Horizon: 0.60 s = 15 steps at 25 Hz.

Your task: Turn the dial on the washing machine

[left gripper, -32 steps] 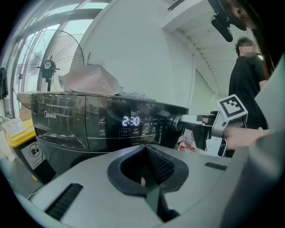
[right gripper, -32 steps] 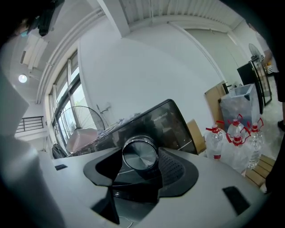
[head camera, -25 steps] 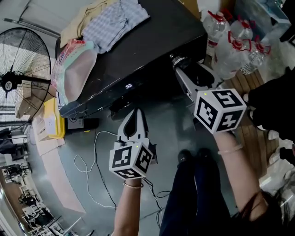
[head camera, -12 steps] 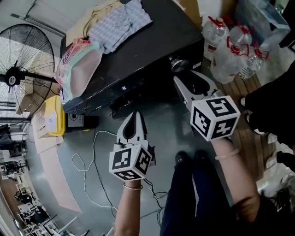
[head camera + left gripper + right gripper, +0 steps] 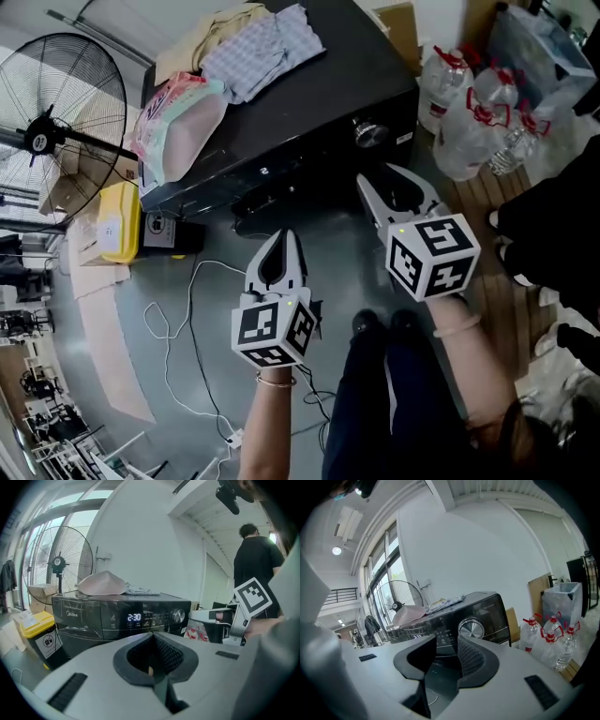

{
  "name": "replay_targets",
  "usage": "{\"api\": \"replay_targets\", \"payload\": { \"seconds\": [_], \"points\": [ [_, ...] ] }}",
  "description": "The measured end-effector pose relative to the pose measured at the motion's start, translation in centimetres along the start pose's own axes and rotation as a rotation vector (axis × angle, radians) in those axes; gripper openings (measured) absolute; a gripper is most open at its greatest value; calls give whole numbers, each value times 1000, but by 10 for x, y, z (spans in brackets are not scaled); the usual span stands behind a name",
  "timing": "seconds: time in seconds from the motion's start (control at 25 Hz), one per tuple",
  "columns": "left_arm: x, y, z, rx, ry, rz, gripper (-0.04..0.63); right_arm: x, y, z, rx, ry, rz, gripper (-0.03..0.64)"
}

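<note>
A clear plastic pack of red-capped water bottles (image 5: 473, 108) sat at two o'clock from the right gripper (image 5: 389, 183), and a yellow-lidded bin (image 5: 117, 230) at nine o'clock from the left gripper (image 5: 283, 239) kept its contents hidden; its white label was too small to read. The black washing machine (image 5: 309, 112) carried the name Midea on its front, and its display (image 5: 134, 617) read 2:30. The dial (image 5: 368, 133) sat on the front panel at eleven o'clock from the right gripper, clear of it. That gripper's jaws stood partly apart – they had just been closing – with nothing between them. The left gripper's jaws were together and held nothing.
</note>
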State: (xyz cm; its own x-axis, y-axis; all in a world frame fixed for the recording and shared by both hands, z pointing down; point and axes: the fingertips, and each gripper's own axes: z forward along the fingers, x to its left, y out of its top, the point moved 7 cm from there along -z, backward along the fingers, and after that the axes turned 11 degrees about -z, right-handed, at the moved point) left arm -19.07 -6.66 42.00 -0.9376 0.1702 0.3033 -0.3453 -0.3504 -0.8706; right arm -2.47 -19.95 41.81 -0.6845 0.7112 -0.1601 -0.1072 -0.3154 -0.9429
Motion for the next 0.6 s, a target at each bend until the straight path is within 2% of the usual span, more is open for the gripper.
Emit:
{"api": "replay_targets", "payload": {
  "seconds": [0.6],
  "points": [
    [-26, 25, -36, -42, 66, 7, 15, 24, 24, -37, 12, 41, -103, 140]
  ]
}}
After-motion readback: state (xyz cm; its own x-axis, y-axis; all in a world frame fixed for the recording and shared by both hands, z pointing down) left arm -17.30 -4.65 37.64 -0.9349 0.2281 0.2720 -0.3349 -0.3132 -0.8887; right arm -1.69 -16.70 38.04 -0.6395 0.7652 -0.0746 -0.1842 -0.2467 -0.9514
